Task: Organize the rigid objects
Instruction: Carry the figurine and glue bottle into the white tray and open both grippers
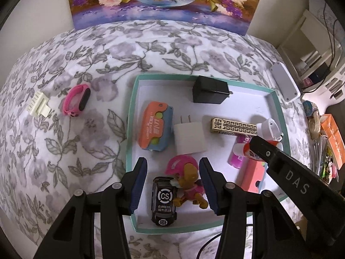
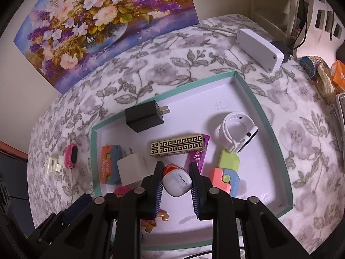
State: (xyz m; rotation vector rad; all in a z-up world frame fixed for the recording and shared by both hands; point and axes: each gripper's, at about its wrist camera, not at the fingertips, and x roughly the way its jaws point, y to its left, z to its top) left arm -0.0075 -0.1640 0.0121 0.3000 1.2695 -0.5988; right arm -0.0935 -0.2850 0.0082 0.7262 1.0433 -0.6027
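Note:
A teal-rimmed white tray (image 1: 132,116) (image 2: 254,99) lies on the flowered cloth. It holds a black charger (image 1: 210,89) (image 2: 144,116), a white charger (image 1: 189,137) (image 2: 131,167), an orange and blue toy (image 1: 155,128) (image 2: 110,165), a patterned gold box (image 1: 234,126) (image 2: 177,145), a white watch (image 2: 236,132), a black toy car (image 1: 164,200) and a pink puppy figure (image 1: 187,180). My left gripper (image 1: 173,185) is open above the car and puppy. My right gripper (image 2: 175,191) is shut on a white and orange tube (image 2: 176,182) (image 1: 250,151) over the tray.
A pink watch (image 1: 75,101) (image 2: 72,152) and a cream clip (image 1: 39,104) (image 2: 51,164) lie on the cloth left of the tray. A white box (image 2: 259,49) (image 1: 284,82) sits at the back right. A flower painting (image 1: 163,2) leans on the wall. Clutter lines the right edge.

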